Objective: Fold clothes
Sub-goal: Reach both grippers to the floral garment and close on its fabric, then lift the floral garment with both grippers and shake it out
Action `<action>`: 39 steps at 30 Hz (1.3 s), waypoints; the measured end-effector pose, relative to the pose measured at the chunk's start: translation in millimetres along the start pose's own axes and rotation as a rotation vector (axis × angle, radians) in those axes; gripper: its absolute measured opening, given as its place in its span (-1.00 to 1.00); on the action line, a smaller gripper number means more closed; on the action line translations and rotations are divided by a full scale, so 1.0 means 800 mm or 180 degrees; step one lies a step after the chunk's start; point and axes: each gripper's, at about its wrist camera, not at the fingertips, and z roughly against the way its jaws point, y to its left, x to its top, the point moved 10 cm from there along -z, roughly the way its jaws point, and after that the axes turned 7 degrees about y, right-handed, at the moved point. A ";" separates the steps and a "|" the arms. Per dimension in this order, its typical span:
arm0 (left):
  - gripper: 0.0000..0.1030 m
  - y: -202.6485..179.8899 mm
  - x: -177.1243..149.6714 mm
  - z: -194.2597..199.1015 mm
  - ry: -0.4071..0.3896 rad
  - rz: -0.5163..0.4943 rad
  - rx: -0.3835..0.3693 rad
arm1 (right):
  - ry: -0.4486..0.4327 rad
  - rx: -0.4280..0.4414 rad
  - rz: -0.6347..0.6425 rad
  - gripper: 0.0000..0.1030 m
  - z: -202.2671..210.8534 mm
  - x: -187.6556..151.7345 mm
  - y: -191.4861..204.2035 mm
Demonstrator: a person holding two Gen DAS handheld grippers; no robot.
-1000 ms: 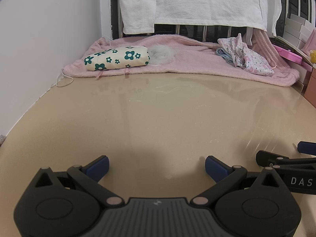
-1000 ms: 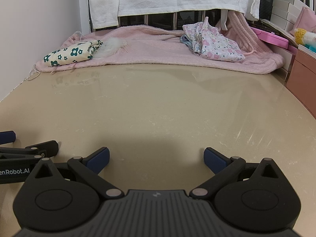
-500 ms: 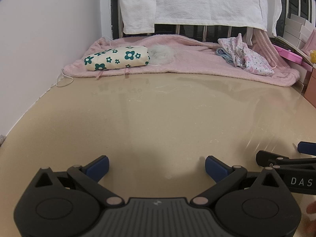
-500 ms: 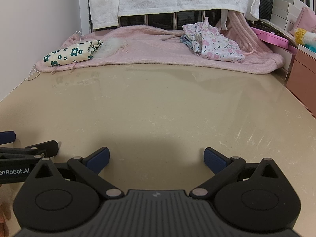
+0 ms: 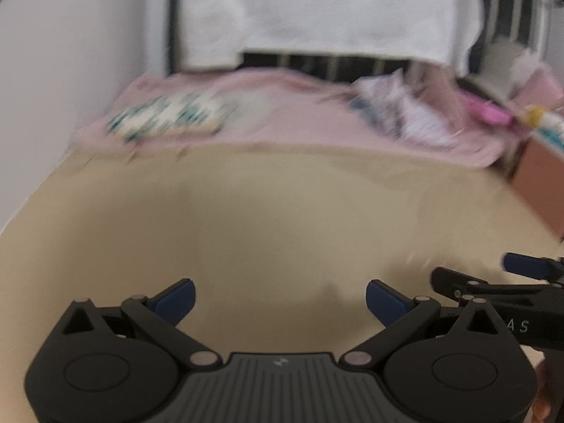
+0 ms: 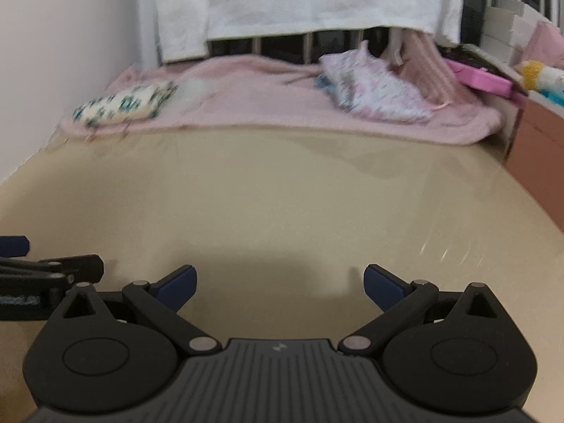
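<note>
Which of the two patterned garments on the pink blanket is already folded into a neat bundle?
The cream one with green flowers, at the blanket's left end. The pink floral garment at the right lies in a crumpled heap.

Both views are taken low over the glossy beige tabletop (image 5: 282, 218), facing the long pink fleece blanket (image 6: 268, 105) laid along its far edge; the blanket is seen well apart from each lens; the left wrist view is blurred, the right wrist view less so; the blanket, the green-flowered cream folded cloth (image 6: 123, 105) at its left end and the white hanging towel (image 5: 317, 7) above it are shared by both.
</note>
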 end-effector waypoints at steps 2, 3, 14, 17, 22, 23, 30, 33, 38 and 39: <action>1.00 -0.031 0.049 -0.018 -0.0083 -0.0111 -0.0255 | -0.0132 0.0147 -0.0035 0.99 0.001 0.035 -0.029; 1.00 -0.046 0.074 -0.029 -0.0120 -0.0156 -0.0390 | -0.0200 0.0203 -0.0055 0.99 0.000 0.057 -0.047; 0.58 -0.170 0.317 -0.283 0.0122 0.0134 -0.0608 | -0.0384 -0.0185 -0.0771 0.96 -0.192 0.306 -0.275; 0.54 -0.180 0.335 -0.321 0.0201 0.0230 -0.0658 | -0.0188 -0.0090 -0.0824 0.89 -0.239 0.333 -0.286; -0.91 -0.189 0.333 -0.358 0.0543 0.0497 -0.0897 | 0.0203 0.0093 -0.1016 0.15 -0.292 0.344 -0.294; -0.95 -0.186 0.332 -0.356 0.0518 0.0571 -0.0917 | 0.0313 0.0170 -0.1070 -0.36 -0.300 0.339 -0.292; -1.00 -0.168 0.327 -0.277 0.0291 0.0716 -0.1211 | 0.0178 0.0666 -0.1153 -1.00 -0.247 0.323 -0.258; -1.00 -0.158 0.320 -0.215 0.0102 0.0691 -0.1350 | 0.0015 0.0806 -0.1129 -1.00 -0.193 0.322 -0.238; -1.00 -0.138 0.287 -0.096 -0.0218 0.0556 -0.1585 | -0.0350 0.0987 -0.0870 -1.00 -0.084 0.293 -0.201; -1.00 -0.134 0.281 -0.073 -0.0265 0.0556 -0.1626 | -0.0418 0.1045 -0.0862 -1.00 -0.063 0.288 -0.192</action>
